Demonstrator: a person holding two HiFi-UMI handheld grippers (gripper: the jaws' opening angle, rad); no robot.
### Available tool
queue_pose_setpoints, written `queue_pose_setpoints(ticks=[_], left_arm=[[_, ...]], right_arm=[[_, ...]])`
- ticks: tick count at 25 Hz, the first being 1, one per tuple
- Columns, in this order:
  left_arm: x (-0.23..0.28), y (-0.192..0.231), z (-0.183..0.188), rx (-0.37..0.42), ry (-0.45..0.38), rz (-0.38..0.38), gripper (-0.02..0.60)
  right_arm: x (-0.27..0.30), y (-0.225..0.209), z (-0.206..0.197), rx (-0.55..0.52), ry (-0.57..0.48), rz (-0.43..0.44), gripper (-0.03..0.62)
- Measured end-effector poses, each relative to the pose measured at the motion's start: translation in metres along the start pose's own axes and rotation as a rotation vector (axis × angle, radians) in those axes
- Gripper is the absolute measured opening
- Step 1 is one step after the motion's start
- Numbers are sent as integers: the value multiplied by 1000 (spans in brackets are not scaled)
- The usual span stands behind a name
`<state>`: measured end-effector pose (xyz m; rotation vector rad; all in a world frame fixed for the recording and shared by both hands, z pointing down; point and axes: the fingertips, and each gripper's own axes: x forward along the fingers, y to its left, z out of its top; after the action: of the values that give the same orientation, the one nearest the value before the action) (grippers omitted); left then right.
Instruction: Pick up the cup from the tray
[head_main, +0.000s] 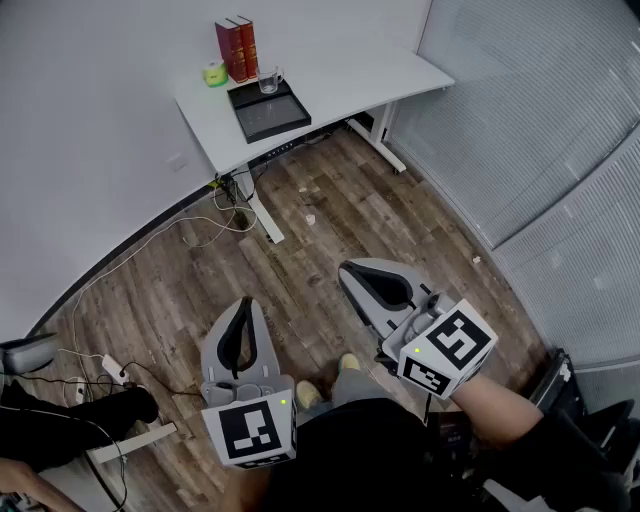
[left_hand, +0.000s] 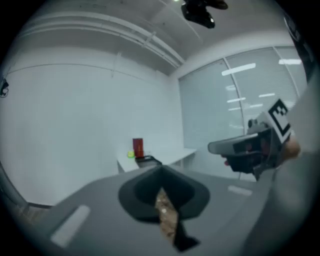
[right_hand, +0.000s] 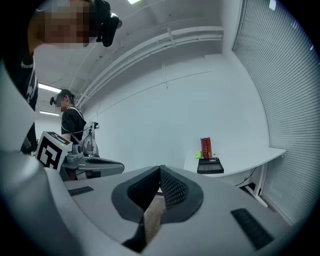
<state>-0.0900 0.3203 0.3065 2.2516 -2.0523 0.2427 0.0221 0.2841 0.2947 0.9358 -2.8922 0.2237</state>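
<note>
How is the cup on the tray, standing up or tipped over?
Standing up: the clear cup stands upright in the far corner of the black tray.

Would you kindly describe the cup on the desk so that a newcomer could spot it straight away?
Find the white desk against the far wall, then the black tray lying on it. The cup stands at the tray's far end, next to two red books and a small green object; it is the only clear, see-through thing there.
</note>
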Motion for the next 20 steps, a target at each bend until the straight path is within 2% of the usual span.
queue_pose_setpoints(ticks=[3, 8, 17, 20], left_arm=[[8, -6, 0, 29, 29, -13, 5], [33, -30, 12, 23, 31, -20, 5], [80, -67, 21, 69, 47, -3, 5], [87, -79, 24, 79, 46, 8, 5]], right_arm=[[-1, -10, 1, 2, 3, 13, 15], [-10, -46, 9, 43, -17, 41, 16], [-19, -115, 9, 121, -40, 64, 15], [-25, -129, 8, 113, -41, 84, 15]])
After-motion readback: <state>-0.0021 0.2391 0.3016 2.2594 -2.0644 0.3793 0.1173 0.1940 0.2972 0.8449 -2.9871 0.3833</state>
